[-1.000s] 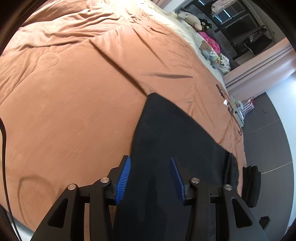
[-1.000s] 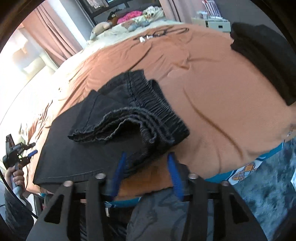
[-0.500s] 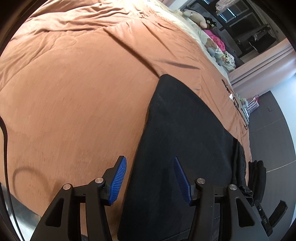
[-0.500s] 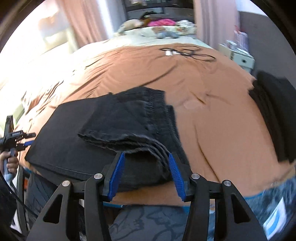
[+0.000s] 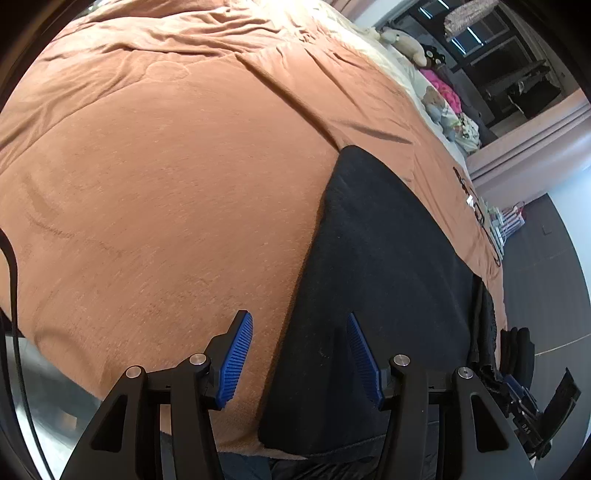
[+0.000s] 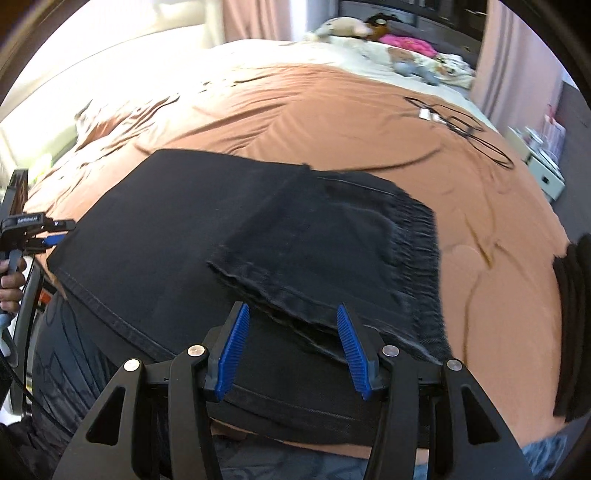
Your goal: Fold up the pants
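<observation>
My right wrist view is cutting off the folded black denim pants [image 6: 229, 240] at the bottom; a dark stacked fabric pile [image 6: 572, 332] is running off the right edge.

Your pants [image 6: 229, 236] lie on the bed [image 6: 332, 103] at its near edge, with one end folded over on top toward the right, and your right tool [image 6: 288, 341] sits just before that folded part. Your left tool [image 5: 299, 354] straddles the pants' left edge, one finger over the bed, the other over the pants. Behind the pants a cable [image 6: 458, 125] lies on the bed, toys [image 6: 347, 27] sit at the far end, and a clothes stack [image 6: 572, 325] lies to the right.
</observation>
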`<state>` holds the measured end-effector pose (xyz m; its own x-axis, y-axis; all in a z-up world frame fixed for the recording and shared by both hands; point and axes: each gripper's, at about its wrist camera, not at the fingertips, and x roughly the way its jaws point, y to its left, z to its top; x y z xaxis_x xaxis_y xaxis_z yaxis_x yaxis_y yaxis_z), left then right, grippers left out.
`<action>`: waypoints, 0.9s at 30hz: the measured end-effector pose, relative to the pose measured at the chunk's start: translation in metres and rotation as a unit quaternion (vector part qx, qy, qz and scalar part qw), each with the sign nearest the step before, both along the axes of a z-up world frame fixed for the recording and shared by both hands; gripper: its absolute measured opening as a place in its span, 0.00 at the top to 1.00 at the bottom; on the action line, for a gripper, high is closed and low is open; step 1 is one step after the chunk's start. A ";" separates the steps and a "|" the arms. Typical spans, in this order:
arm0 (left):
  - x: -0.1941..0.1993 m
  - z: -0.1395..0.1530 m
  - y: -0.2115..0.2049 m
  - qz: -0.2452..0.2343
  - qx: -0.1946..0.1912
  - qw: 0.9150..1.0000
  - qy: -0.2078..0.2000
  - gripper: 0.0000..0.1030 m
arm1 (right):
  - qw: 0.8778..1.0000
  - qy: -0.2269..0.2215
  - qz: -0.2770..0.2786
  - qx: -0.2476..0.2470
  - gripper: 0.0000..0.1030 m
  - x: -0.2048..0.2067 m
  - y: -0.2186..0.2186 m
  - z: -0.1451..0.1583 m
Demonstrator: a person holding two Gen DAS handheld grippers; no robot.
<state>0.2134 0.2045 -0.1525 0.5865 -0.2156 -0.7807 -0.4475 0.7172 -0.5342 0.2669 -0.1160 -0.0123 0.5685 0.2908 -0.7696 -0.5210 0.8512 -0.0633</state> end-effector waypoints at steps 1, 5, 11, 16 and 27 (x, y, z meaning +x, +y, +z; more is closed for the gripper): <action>-0.002 -0.001 0.000 0.001 -0.001 1.000 -0.001 0.46 | 1.000 0.001 0.005 -0.002 0.54 0.002 0.004 -0.001; -0.008 -0.005 0.003 0.005 -0.010 1.000 -0.004 0.46 | 0.999 -0.001 0.032 -0.029 0.54 0.004 0.025 -0.008; -0.013 -0.008 0.008 0.004 -0.019 1.000 -0.010 0.46 | 0.995 0.003 0.040 -0.097 0.54 0.015 0.052 -0.029; -0.016 -0.009 0.012 0.010 -0.025 1.000 -0.014 0.46 | 0.990 0.007 0.043 -0.137 0.54 0.024 0.068 -0.044; -0.020 -0.010 0.016 0.013 -0.030 0.999 -0.017 0.46 | 0.986 0.010 0.050 -0.161 0.54 0.044 0.094 -0.061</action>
<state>0.1930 0.2209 -0.1629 0.6185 -0.2468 -0.7460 -0.4460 0.6715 -0.5918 0.3107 -0.0221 -0.0734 0.5334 0.0841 -0.8417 -0.6055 0.7327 -0.3105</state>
